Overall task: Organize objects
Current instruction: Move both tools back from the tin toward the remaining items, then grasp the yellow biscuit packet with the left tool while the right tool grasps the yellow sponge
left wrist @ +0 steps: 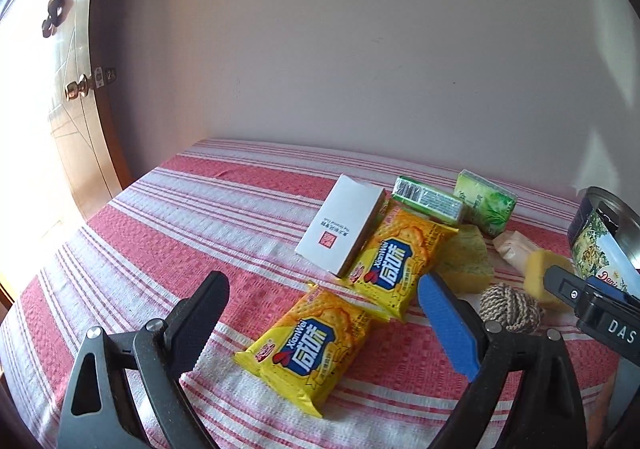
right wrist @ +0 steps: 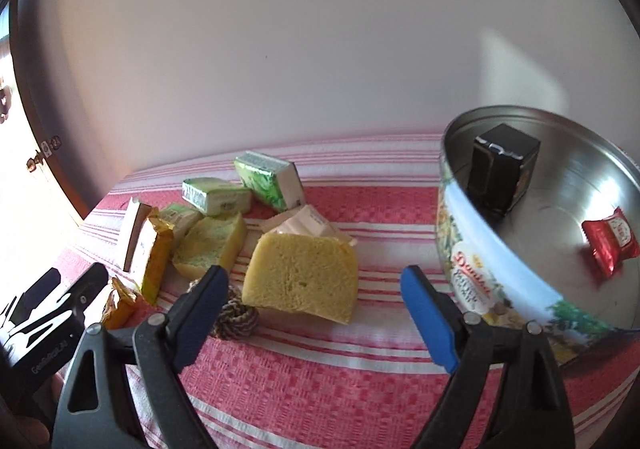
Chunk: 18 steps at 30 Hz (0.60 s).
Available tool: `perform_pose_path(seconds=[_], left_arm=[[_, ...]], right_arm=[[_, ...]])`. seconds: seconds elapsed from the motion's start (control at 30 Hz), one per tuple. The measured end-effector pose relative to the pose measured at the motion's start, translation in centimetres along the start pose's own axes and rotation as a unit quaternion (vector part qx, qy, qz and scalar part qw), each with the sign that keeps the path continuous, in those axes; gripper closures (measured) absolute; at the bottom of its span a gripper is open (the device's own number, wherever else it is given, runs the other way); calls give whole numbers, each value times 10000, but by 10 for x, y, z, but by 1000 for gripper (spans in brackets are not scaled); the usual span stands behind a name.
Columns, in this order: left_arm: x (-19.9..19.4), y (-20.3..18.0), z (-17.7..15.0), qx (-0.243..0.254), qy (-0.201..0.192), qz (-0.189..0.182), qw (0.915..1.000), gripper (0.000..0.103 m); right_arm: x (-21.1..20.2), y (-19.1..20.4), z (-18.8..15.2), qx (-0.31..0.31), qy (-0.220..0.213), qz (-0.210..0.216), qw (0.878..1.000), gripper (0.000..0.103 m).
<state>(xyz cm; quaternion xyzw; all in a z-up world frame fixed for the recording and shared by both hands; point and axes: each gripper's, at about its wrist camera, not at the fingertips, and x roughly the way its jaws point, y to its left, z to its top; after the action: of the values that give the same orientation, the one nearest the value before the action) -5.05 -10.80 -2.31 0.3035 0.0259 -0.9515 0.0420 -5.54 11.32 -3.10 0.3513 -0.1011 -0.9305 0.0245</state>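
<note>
My left hand-held gripper [left wrist: 320,313] is wide open and holds nothing; it hangs over a worktop [left wrist: 168,217] covered with a red and white striped cloth. Between its fingers I see a yellow cracker packet [left wrist: 308,345] lying flat on the cloth, not touched by the pads. A second yellow cracker packet [left wrist: 400,261] lies just behind it, and a white box [left wrist: 340,225] leans on its far edge. Behind these are two green packets [left wrist: 430,201] side by side. My right hand-held gripper [right wrist: 312,313] is also wide open and empty. In front of it lies a yellow sponge [right wrist: 300,281], and a small knot of rope [right wrist: 236,319] is just beside the left finger. A second sponge with a green face [right wrist: 212,245] lies a little further back, near a pale wrapped packet [right wrist: 306,223]. On the right stands a round metal tin [right wrist: 472,249] with a printed wall. Inside the tin there is a black box [right wrist: 500,173], which stands upright, and a small red wrapped sweet [right wrist: 610,241], well apart from each other. The other things are still outside the tin, on the cloth.
</note>
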Motion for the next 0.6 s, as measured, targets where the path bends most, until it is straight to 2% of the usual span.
perform_pose_path(seconds=[0.2, 0.3, 0.4, 0.5, 0.6], left_arm=[[10, 10, -5, -101, 377, -34, 9992, 6], [16, 7, -7, 11, 544, -20, 9985, 6], [18, 7, -9, 56, 667, -48, 9977, 6], [19, 13, -10, -15, 707, -142, 9974, 6], [21, 14, -12, 37, 800, -274, 9964, 6]], right_arm=[[29, 8, 3, 139, 538, -114, 9984, 14], [35, 5, 2, 273, 628, -99, 9976, 20], [34, 7, 0, 135, 656, -172, 9976, 34], [26, 1, -1, 195, 531, 72, 9984, 37], [2, 1, -3, 40, 22, -4, 10000, 37]])
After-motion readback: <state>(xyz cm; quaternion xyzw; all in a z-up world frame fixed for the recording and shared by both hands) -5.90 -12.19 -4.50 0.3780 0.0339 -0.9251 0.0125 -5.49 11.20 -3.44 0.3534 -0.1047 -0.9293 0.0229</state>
